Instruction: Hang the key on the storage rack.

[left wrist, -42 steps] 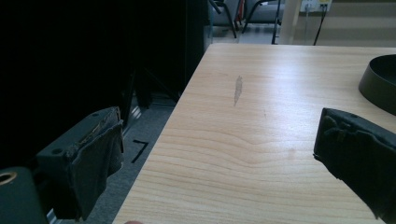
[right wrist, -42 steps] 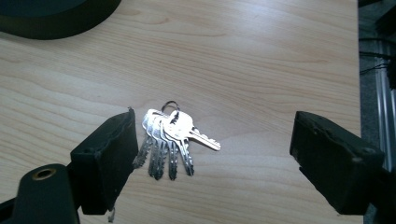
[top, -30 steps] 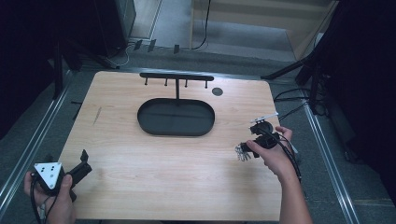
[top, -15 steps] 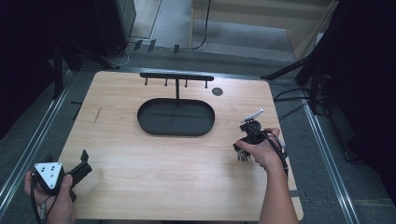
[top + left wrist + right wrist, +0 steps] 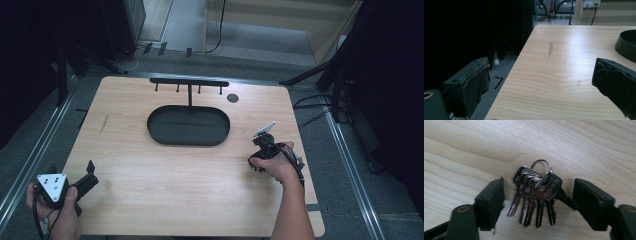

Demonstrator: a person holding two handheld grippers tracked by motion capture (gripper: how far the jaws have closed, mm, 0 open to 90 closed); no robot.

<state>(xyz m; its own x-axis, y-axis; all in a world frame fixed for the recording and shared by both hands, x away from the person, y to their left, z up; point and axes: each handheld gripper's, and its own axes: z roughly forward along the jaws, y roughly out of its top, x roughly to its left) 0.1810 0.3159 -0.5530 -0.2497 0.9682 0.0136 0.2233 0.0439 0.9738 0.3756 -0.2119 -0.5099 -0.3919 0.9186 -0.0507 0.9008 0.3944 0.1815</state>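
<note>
Right claw (image 5: 537, 202) has come down over the bunch of keys (image 5: 536, 195) since a second ago, hand shifting left and nearer on the worktop (image 5: 165, 190). Its jaws have just been closing but stand apart, 1 pad each side of the bunch, not pressing yet. So I'd say we're at the pinch step: keys framed, grip not made.

Keys lie flat on the worktop toward the near right, 4 or so blades fanned toward the claw, ring on the far side. In the high view they sit under my right hand (image 5: 272, 162), right of the black oval tray (image 5: 155, 131).

Right claw points steeply down, wrist bent over it. Left claw (image 5: 541, 82) is parked at the near left corner, jaws wide apart, nothing between, roughly level, aimed across the worktop.
</note>
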